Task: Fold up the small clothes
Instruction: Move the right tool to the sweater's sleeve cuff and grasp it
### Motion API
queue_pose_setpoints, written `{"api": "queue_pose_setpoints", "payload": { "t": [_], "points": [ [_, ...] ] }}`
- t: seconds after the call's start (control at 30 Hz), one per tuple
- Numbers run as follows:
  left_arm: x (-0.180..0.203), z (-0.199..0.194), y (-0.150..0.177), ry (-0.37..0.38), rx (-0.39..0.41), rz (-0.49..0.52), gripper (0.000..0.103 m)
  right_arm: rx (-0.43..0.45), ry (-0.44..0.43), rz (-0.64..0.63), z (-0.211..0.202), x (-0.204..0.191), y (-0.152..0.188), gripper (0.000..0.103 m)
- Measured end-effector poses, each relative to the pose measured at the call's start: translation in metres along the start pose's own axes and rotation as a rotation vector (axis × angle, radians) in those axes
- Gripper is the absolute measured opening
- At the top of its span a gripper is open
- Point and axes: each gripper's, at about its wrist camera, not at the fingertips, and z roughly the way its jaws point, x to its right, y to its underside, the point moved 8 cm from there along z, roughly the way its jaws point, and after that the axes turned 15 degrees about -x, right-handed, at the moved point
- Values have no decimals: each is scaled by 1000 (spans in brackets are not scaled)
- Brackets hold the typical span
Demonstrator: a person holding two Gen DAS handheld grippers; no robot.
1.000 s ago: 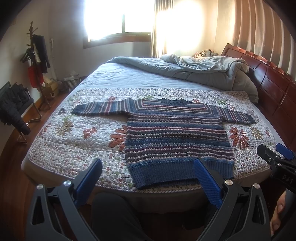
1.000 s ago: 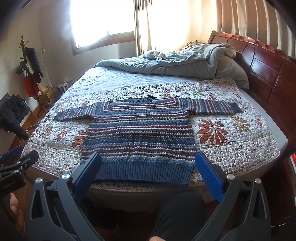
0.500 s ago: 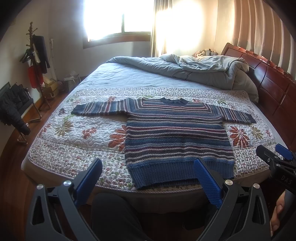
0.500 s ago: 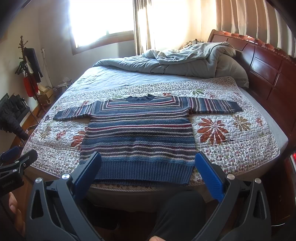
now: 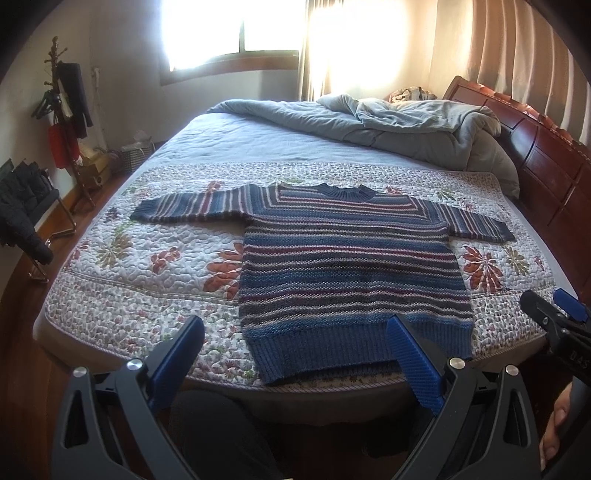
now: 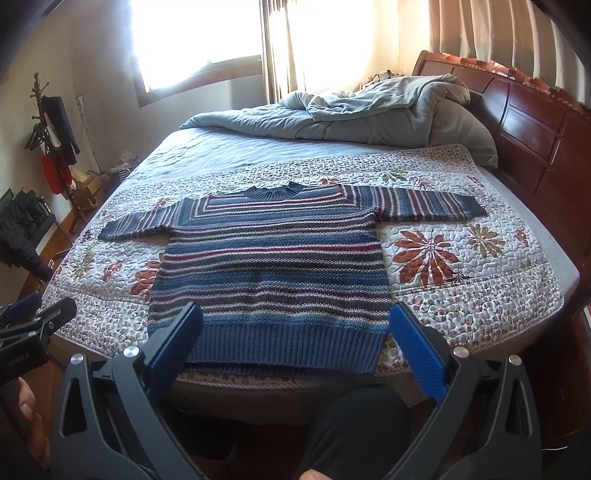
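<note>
- The left gripper (image 5: 295,350) was spread wide, its blue pads (image 5: 413,363) holding nothing, and it hung in the air short of the near edge of the bed (image 5: 229,147).
- The right gripper (image 6: 293,347) was likewise wide apart and empty, poised at the same near edge; its tip showed at the right rim of the left wrist view (image 5: 554,321).
- Just beyond both grippers lay the sweater (image 5: 347,269), a blue knit with red and pale stripes, spread flat and unfolded with its ribbed hem toward the near edge and its collar pointing away.
- Both sleeves stretched straight out to the sides, flat on the cover.
- The sweater rested on a floral quilt (image 5: 147,266) that crossed the near part of the bed.
- Farther back a grey duvet (image 5: 399,125) sat bunched against the dark red wooden headboard (image 5: 546,155).
- A coat rack (image 5: 62,107) with hanging clothes stood by the left wall, and a bright window (image 5: 229,33) with curtains (image 5: 517,48) filled the far side.
</note>
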Motion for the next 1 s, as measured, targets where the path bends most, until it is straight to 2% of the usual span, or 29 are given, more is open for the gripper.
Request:
{"api": "queue_pose_setpoints", "payload": {
  "t": [0.1,0.23,0.3,0.4,0.47,0.53,0.57,0.67,0.73,0.77,0.8,0.87,0.9,1.0],
  "points": [
    [6,16,-13,34,21,11,99,74,-13,-1,3,13,-10,100],
    [22,47,-35,162,22,24,99,170,-76,5,19,44,-28,100],
    [31,58,-45,192,47,28,99,148,-42,39,39,69,-38,100],
    [51,76,-66,319,68,35,99,144,-37,85,60,103,-50,100],
    [66,92,-79,347,29,50,99,127,-49,108,75,121,-56,100],
    [80,106,-90,342,10,86,99,90,-78,145,94,145,-65,100],
    [87,112,-96,342,5,103,99,69,-92,165,104,156,-69,100],
    [108,128,-110,372,0,136,99,-18,-212,287,141,203,-83,100],
    [124,137,-117,387,-2,159,99,-45,-288,390,160,237,-91,99],
    [132,140,-119,391,-2,171,99,-56,-329,447,171,259,-96,92],
    [139,144,-122,391,-2,182,99,-70,-369,507,183,280,-101,74],
    [155,152,-126,396,-1,210,99,-92,-475,605,204,312,-107,57],
    [163,157,-128,401,-3,219,99,-84,-514,650,214,330,-112,57],
    [183,172,-129,423,-20,241,99,-53,-545,763,238,380,-123,56]
  ]
}}
